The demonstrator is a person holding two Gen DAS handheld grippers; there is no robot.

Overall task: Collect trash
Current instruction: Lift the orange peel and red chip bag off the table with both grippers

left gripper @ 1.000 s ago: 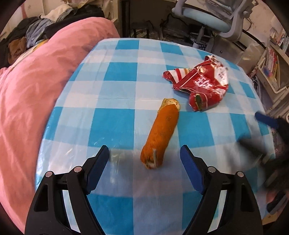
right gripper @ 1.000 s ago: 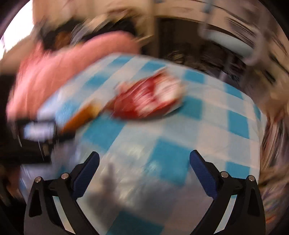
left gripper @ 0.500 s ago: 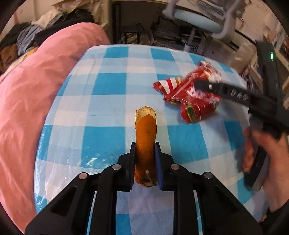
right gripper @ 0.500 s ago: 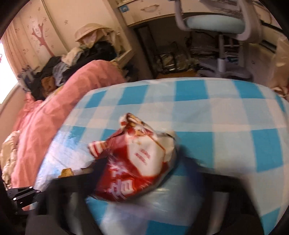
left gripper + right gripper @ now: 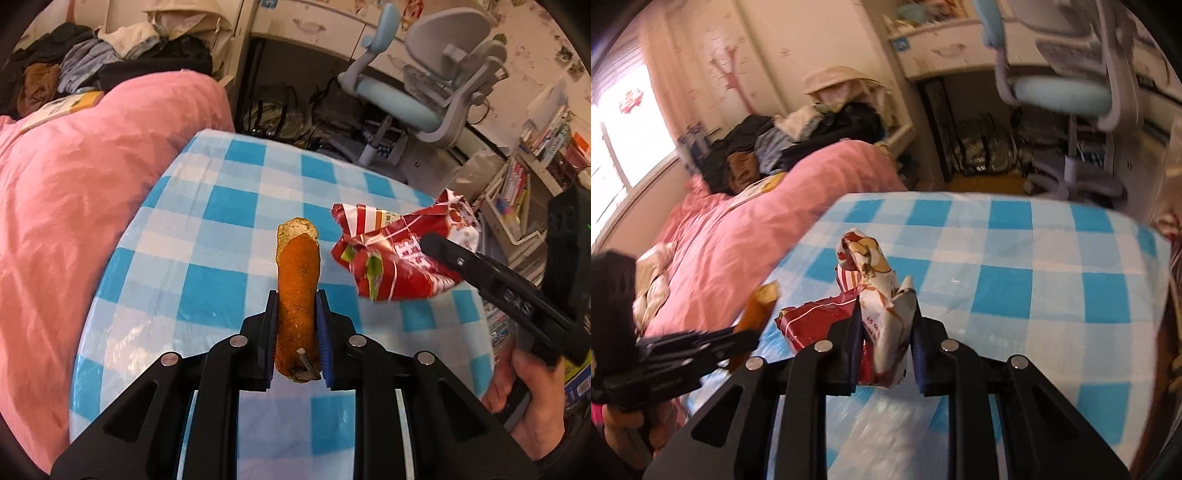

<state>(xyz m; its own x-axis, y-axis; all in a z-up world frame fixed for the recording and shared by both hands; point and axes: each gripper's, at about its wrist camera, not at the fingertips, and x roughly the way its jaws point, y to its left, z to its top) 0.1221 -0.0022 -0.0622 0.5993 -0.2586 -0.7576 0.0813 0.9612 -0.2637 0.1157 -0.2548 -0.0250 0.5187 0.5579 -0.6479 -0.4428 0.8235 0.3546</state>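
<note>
The left tongs (image 5: 297, 325) squeeze the orange peel (image 5: 298, 291). The right tongs (image 5: 886, 332) pinch the red snack bag (image 5: 875, 317) above the bench (image 5: 1034, 280). No bin shows, so dropping is left

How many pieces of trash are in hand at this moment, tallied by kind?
Orange peel-like strip, clamped in the left claw: 1
Crumpled red snack wrapper, clamped in the right claw: 1
Total: 2
No other trash shows on the blue checked tablecloth.
</note>
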